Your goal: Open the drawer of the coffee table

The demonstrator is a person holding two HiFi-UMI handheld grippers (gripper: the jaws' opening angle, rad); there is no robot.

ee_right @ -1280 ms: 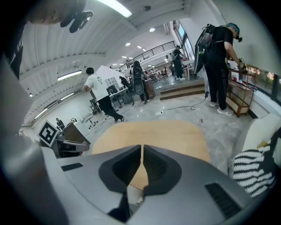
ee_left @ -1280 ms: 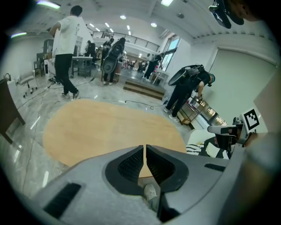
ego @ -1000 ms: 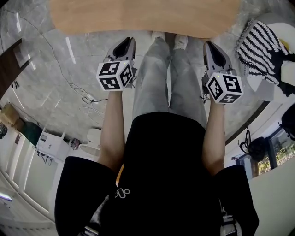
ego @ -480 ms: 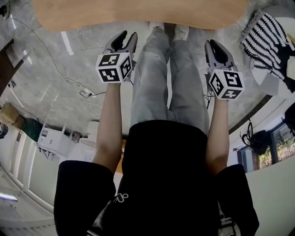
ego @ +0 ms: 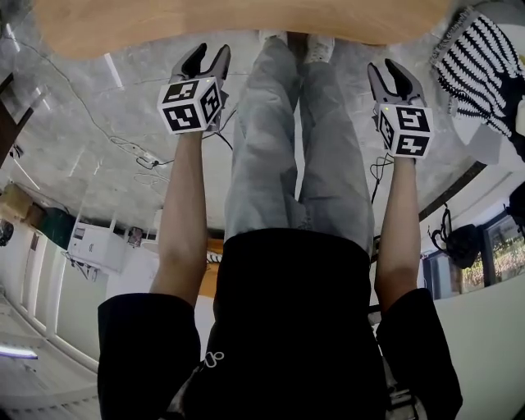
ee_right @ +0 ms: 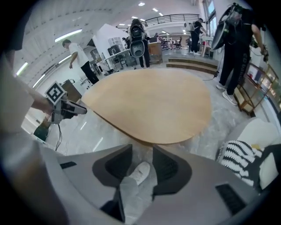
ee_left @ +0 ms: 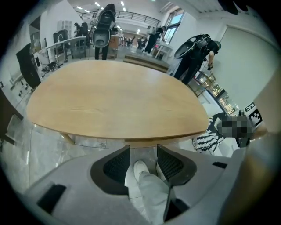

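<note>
The coffee table (ego: 246,25), just beyond both grippers and cut off at the far edge, is showing only its worktop, the drawer hard to make out, while the left gripper (ego: 205,57) and right gripper (ego: 394,74), jaws just opening and spread empty, are flanking the person's legs (ego: 295,139).

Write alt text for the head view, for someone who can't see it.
Looking steeply down, a person holds the left gripper and right gripper near a wooden table, both jaws just opened and empty. Grey trousers show between the arms; a striped cushion lies at right.
</note>
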